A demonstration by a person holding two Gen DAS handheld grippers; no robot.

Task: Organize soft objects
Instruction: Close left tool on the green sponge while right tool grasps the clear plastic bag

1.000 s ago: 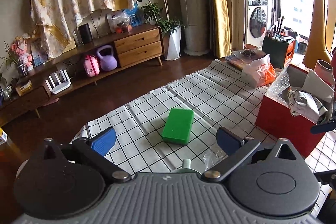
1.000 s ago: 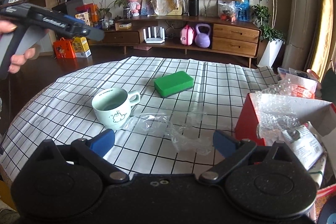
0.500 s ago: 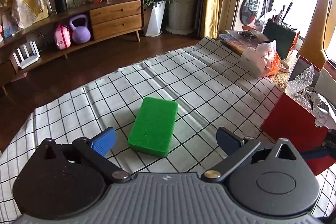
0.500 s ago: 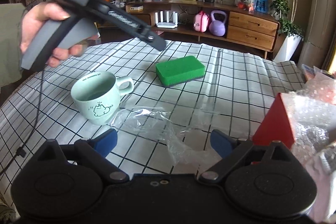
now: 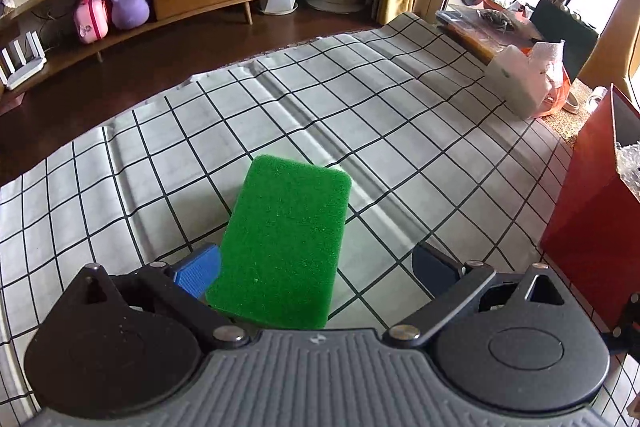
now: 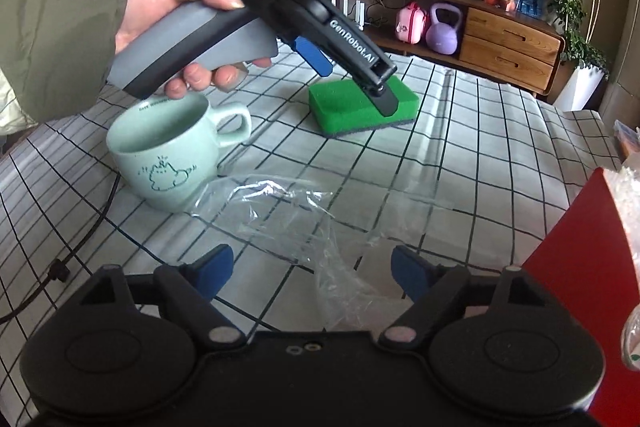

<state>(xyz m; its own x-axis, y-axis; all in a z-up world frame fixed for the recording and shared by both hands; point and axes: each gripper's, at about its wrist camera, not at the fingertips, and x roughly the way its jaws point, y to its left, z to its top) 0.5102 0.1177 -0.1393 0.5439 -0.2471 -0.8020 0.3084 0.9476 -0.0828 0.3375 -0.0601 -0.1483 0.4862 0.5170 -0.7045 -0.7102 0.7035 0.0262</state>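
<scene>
Left wrist view: the left tool [image 5: 316, 273] stands with its jaws wide apart, holding nothing. The flat rectangular green sponge [image 5: 282, 241] lies on the bench, which is covered with a white cloth printed with a black grid [image 5: 400, 115]. The near end of the sponge sits between the two fingers. The blue pad of the left finger [image 5: 198, 273] is just beside the sponge's left edge; whether it touches cannot be told. The right finger is apart from the sponge, with bare cloth between them. A red box [image 5: 592, 227] stands on the bench at the right edge of the view.

Right wrist view: the right tool [image 6: 310, 273] is also wide open and grips nothing. A crumpled sheet of clear plastic film [image 6: 304, 223] lies on the cloth directly ahead of it, its near part reaching between the fingers. A pale green ceramic mug with a cartoon drawing [image 6: 172, 155] stands upright to the left of the film, touching its edge. Beyond the mug, the person's left hand [image 6: 180, 11] holds the grey handle of the left tool, which angles down onto the green sponge with its fingers on either side of the sponge's near end. The sponge rests flat, green face up, with a darker layer along its underside. The red box shows at the right edge.
</scene>
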